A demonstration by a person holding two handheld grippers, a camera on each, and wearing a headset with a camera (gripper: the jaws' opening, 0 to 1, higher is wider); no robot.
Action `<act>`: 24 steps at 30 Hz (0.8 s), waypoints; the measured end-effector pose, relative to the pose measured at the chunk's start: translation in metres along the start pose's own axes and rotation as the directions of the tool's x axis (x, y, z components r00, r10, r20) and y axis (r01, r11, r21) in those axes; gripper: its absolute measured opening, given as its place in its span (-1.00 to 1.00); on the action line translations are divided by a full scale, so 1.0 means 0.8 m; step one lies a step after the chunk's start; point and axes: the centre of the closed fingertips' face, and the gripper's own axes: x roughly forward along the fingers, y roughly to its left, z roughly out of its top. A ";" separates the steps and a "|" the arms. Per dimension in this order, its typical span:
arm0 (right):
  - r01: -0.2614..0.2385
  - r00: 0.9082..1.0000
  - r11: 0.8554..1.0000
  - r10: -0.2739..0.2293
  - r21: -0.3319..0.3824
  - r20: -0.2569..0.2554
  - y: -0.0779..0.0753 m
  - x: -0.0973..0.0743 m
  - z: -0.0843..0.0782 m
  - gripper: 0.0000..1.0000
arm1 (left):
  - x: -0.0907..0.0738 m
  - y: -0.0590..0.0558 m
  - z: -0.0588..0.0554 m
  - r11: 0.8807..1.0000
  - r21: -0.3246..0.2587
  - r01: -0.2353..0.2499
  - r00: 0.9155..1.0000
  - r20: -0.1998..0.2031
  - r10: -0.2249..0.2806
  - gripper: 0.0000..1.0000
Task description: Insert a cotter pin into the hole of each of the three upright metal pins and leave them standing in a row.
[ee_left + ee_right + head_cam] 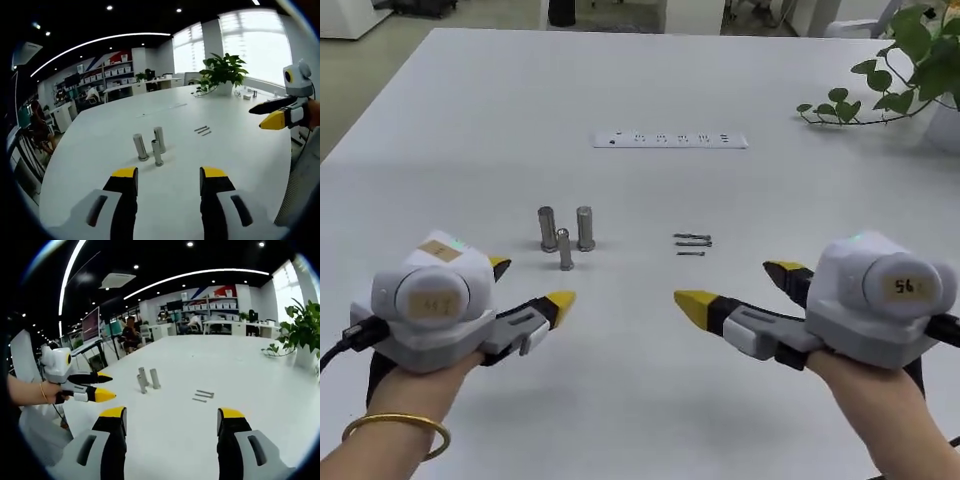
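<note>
Nothing is in hand yet. The left gripper (532, 282) and the right gripper (740, 288) hover low over the near edge of the bench (640, 400), each with its fingers spread and nothing between them. The three metal pins (565, 236) stand upright ahead of the left gripper, bunched in a small triangle rather than a row: two behind, and a shorter one just in front and between them. The three cotter pins (692, 244) lie flat and side by side a little to their right, ahead of the right gripper. The sensible opening looks to be for the right gripper to take one cotter pin by its head end, leaving the legs free to lead, while the left gripper steadies a metal pin low on its body. The cotter pins are thin and lie flush on a smooth top, so the fingers probably need to come down nearly closed around one pin alone, or the neighbours will get nudged. The cross-holes are too small to make out, so each pin may need turning to find its hole. The close-set metal pins could topple one another. The bench is broad, white and faintly glossy, with a white power strip (670, 140) further back and a trailing plant (900, 70) at the far right corner. Beyond lies an open office with desks, shelving, ceiling lights, bright windows and seated people.
</note>
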 end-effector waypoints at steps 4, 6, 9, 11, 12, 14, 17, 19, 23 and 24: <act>-0.009 1.000 1.000 0.009 -0.022 -0.010 0.000 0.005 0.000 0.42 | 0.015 0.007 -0.001 1.000 -0.006 0.014 1.000 -0.007 -0.014 -0.13; -0.012 1.000 1.000 0.011 -0.029 -0.019 -0.002 0.008 -0.002 0.42 | 0.023 0.012 -0.001 1.000 -0.003 0.020 1.000 -0.010 -0.020 -0.15; -0.020 1.000 0.999 0.019 -0.028 -0.024 -0.002 0.011 -0.002 0.42 | 0.033 0.015 0.004 0.999 -0.021 0.043 0.999 0.003 -0.043 -0.18; -0.025 0.999 0.999 0.024 -0.025 -0.030 -0.003 0.014 -0.003 0.42 | 0.041 0.018 0.005 0.998 -0.020 0.053 0.999 0.005 -0.052 -0.22; -0.029 0.999 0.999 0.028 -0.025 -0.037 -0.003 0.015 -0.003 0.42 | 0.046 0.019 0.004 0.998 -0.023 0.062 0.998 0.001 -0.062 -0.24; -0.032 0.999 0.999 0.031 -0.023 -0.039 -0.004 0.018 -0.002 0.41 | 0.054 0.020 0.003 0.997 -0.018 0.074 0.997 -0.003 -0.074 -0.28; -0.040 0.999 0.999 0.040 -0.009 -0.036 -0.004 0.020 0.001 0.40 | 0.063 0.022 0.003 0.996 -0.012 0.094 0.996 -0.002 -0.094 -0.35; -0.041 0.999 0.999 0.040 -0.009 -0.034 -0.004 0.020 0.003 0.40 | 0.069 0.023 0.003 0.995 -0.006 0.100 0.995 -0.004 -0.100 -0.39; -0.039 0.999 0.999 0.038 -0.027 -0.038 -0.005 0.022 0.005 0.40 | 0.083 0.026 0.000 0.993 0.012 0.115 0.993 -0.009 -0.115 -0.42; -0.038 0.998 0.999 0.037 -0.032 -0.041 -0.005 0.023 0.005 0.40 | 0.087 0.026 -0.001 0.993 0.015 0.120 0.993 -0.010 -0.120 -0.44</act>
